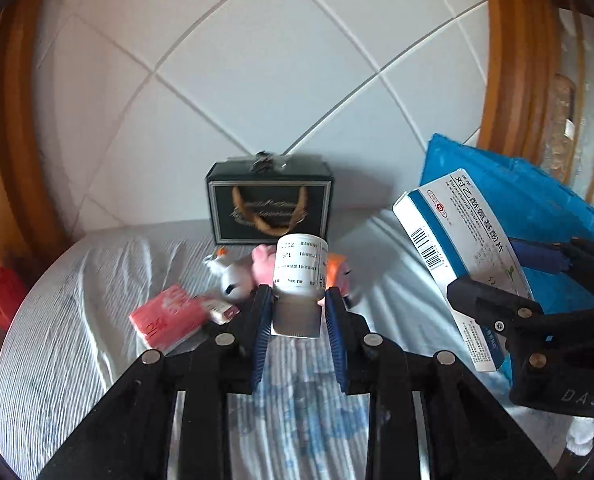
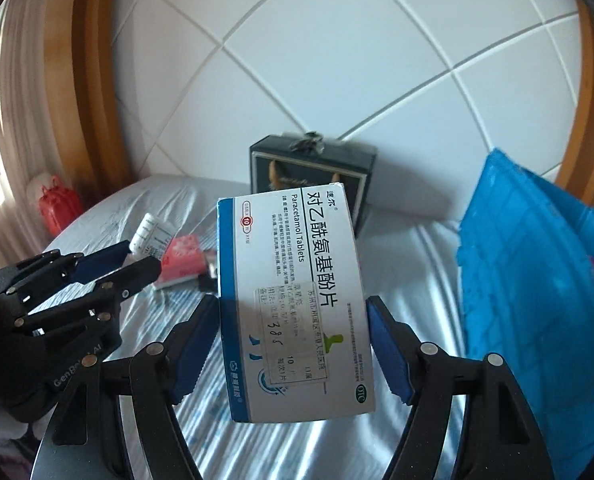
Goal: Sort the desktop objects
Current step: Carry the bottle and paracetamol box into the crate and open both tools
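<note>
Bottle: white medicine bottle point(image 1: 299, 270) with a printed label, held upright and lifted above the striped cloth.
Left gripper point(image 1: 298, 308): jaws closed on the bottle's lower part, blue pads against its two sides.
Box: white-and-blue paracetamol tablet box point(image 2: 293, 304), long side roughly along the fingers, held in the air above the cloth.
Right gripper point(image 2: 293, 344): jaws closed on the box, one pad at each long edge; the left view shows the same box held up in front of the blue bin.
Blue bin point(image 2: 537, 280): blue plastic container at the right edge of the table, just beside the held box; its inside is mostly hidden, contents cannot be told.
Left on the cloth: red packet point(image 1: 165, 316), a small box just beside it, and soft toys point(image 1: 253, 270) in white, pink and orange, lying close together behind the bottle.
Dark gift bag point(image 1: 269, 204): stands upright at the back by the tiled wall.
Table point(image 1: 77, 320): covered with a wrinkled striped cloth.
Progress (judgement): early to middle; two medicine items are picked up but not yet placed, packet and toys still unsorted.
Likely destination (judgement): the blue bin, not confirmed.
</note>
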`<state>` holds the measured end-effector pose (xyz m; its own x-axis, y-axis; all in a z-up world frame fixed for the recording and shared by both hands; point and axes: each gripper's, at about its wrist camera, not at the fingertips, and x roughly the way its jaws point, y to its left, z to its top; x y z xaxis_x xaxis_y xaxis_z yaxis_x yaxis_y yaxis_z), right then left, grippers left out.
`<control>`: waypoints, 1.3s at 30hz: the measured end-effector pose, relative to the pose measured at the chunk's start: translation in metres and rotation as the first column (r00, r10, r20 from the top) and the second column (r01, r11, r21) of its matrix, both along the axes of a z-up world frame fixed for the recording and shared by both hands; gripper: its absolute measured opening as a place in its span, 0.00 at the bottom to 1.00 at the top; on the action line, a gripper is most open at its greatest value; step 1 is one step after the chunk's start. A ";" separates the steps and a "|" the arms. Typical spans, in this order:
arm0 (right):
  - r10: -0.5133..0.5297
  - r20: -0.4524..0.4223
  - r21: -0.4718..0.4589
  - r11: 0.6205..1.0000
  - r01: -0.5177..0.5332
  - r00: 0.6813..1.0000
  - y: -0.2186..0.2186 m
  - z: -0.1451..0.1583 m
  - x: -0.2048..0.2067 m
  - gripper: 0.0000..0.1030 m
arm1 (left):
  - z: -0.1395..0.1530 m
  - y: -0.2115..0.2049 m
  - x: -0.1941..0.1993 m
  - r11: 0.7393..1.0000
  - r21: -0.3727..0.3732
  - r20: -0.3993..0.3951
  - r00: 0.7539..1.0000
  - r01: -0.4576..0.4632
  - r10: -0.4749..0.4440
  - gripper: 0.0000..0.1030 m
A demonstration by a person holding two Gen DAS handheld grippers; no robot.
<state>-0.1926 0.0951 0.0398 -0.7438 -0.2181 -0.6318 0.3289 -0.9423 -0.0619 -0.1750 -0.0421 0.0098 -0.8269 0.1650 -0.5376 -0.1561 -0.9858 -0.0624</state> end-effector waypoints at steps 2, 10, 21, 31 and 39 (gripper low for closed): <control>-0.056 -0.041 0.004 0.998 0.056 0.998 0.027 0.021 0.011 0.71 | 0.018 0.030 0.003 0.999 0.013 -0.024 0.998 0.053 -0.052 0.25; -0.271 -0.177 -0.003 0.961 0.275 0.946 0.147 0.089 0.053 0.71 | 0.075 0.154 0.023 0.973 0.004 -0.118 0.967 0.230 -0.228 0.25; -0.486 -0.208 0.038 0.863 0.503 0.849 0.309 0.096 0.077 0.71 | 0.097 0.340 0.043 0.911 -0.049 -0.066 0.909 0.409 -0.411 0.25; -0.549 -0.037 0.092 0.830 0.550 0.835 0.403 0.035 0.065 0.71 | 0.066 0.429 0.040 0.869 -0.102 0.146 0.872 0.483 -0.468 0.26; -0.569 0.037 0.133 0.817 0.560 0.821 0.432 0.007 0.061 0.71 | 0.054 0.446 0.042 0.873 -0.150 0.190 0.880 0.464 -0.435 0.26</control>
<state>-0.1319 0.5272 0.0463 -0.6661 0.3009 -0.6825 -0.2514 -0.9521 -0.1744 -0.1331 0.4036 0.0636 -0.5973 0.3858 -0.7031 -0.5888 -0.8062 0.0578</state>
